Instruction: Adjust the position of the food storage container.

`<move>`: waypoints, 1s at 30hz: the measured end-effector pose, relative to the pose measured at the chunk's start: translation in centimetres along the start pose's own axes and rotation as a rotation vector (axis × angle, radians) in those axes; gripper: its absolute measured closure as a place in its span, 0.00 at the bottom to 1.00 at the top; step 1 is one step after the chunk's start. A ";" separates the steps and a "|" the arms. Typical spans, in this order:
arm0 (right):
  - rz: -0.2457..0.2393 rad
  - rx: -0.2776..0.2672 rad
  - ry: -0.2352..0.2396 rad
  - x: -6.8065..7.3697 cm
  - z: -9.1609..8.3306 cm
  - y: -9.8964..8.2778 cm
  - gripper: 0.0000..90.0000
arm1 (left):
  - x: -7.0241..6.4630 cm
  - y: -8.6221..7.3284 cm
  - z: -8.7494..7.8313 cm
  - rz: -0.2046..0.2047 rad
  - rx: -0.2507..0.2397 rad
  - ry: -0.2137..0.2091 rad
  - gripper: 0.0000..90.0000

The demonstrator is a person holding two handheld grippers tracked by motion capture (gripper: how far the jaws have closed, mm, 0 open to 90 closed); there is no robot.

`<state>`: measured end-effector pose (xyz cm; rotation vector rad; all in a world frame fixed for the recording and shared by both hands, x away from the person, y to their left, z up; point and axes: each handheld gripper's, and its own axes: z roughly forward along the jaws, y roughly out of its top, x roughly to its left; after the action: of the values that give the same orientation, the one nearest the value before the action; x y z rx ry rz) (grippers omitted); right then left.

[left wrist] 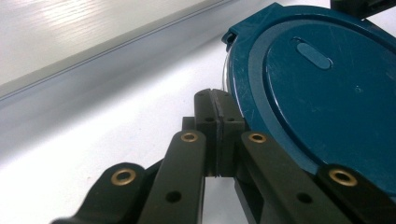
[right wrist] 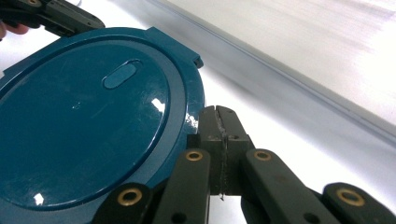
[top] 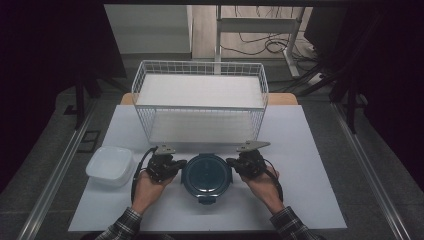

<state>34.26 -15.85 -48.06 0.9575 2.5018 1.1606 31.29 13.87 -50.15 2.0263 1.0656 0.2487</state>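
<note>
Both claws clenched, empty, flanking blue lid.

Near centre of surface [top: 300, 200]: round blue lid [top: 206, 173] on its container. Left claw [top: 181, 164] w/ jaws pressed together just beside lid's left edge; right claw [top: 231, 162] same at right edge, nothing btwn jaws. White tub [top: 110, 165] at left, apart. Far: wire basket [top: 200, 100] behind lid.

Dim high view with dark edges, bright gripper views, glare on lid [right wrist: 84, 135], blurred background
</note>
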 end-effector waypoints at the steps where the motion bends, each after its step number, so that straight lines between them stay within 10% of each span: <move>1: 0.003 0.000 0.003 0.1 -0.1 -0.1 0.99 | -0.1 0.0 0.0 -0.002 -0.001 -0.001 1.00; 14: -0.009 -0.027 -0.013 0.6 -1.0 -0.7 0.97 | -0.3 -0.3 -1.1 0.010 -0.058 0.035 0.99; 30: -0.006 -0.123 -0.076 1.0 -4.6 -2.4 0.38 | -0.8 -3.0 -4.7 0.041 -0.186 0.017 0.32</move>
<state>30.30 -19.12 -46.75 0.9433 2.3427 1.2365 26.63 16.84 -49.15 1.8835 0.9748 0.3725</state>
